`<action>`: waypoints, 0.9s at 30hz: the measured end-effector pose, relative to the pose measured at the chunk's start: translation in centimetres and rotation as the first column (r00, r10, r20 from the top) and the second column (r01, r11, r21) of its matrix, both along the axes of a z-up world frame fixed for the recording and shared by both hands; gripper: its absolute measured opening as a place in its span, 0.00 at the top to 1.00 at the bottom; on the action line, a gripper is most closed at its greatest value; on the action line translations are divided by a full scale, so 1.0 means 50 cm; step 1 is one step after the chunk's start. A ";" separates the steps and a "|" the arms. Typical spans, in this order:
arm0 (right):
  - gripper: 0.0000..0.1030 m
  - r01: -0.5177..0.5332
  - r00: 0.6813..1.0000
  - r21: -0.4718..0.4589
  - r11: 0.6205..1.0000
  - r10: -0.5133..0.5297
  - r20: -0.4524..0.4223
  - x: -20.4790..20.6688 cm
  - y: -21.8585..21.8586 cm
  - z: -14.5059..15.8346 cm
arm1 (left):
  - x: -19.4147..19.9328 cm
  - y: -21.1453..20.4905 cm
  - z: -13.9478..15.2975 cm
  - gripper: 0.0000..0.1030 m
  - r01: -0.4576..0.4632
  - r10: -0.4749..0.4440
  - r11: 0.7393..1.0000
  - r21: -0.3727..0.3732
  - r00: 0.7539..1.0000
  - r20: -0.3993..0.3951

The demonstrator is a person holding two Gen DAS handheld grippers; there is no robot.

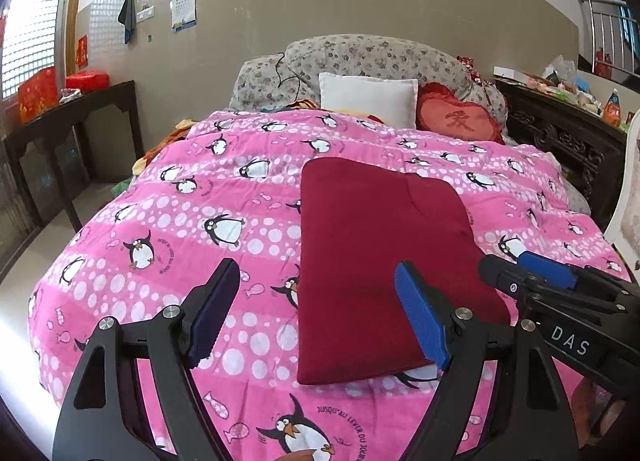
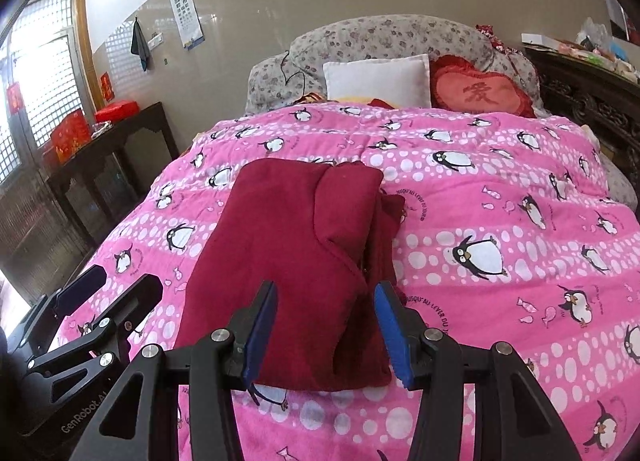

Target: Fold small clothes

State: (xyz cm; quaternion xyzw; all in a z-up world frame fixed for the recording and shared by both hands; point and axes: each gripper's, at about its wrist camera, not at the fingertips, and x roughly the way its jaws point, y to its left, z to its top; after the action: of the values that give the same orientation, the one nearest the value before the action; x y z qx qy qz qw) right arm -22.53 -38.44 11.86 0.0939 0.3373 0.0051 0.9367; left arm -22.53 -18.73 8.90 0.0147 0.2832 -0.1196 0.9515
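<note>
A dark red garment (image 1: pixel 372 253) lies folded into a long rectangle on the pink penguin quilt (image 1: pixel 180 229); it also shows in the right wrist view (image 2: pixel 296 261), with a folded layer on top at its right side. My left gripper (image 1: pixel 320 309) is open and empty, above the garment's near left edge. My right gripper (image 2: pixel 326 325) is open and empty, above the garment's near end. The right gripper also shows in the left wrist view (image 1: pixel 532 273), at the garment's right edge. The left gripper shows in the right wrist view (image 2: pixel 114 281), left of the garment.
A white pillow (image 1: pixel 368 99), a red heart cushion (image 1: pixel 460 117) and a floral bolster (image 1: pixel 360 57) lie at the head of the bed. A dark side table (image 1: pixel 68 113) with red boxes stands left. A dark carved cabinet (image 1: pixel 560 133) with clutter stands right.
</note>
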 end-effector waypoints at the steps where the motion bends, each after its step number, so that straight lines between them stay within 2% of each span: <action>1: 0.53 -0.002 1.000 -0.001 1.000 0.002 -0.002 0.001 0.001 -0.001 | 0.001 0.001 -0.002 0.22 -0.001 0.001 1.000 -0.003 1.000 -0.003; 27: 0.53 -0.008 1.000 -0.006 1.000 0.008 -0.010 0.011 0.005 -0.008 | 0.007 0.000 -0.008 0.22 -0.004 0.004 1.000 0.019 1.000 0.005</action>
State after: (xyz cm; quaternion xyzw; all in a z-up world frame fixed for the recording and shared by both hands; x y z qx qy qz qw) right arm -21.97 -38.20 11.47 0.0899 0.3424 0.0071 0.9352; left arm -22.20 -18.72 8.51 0.0233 0.2819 -0.1149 0.9523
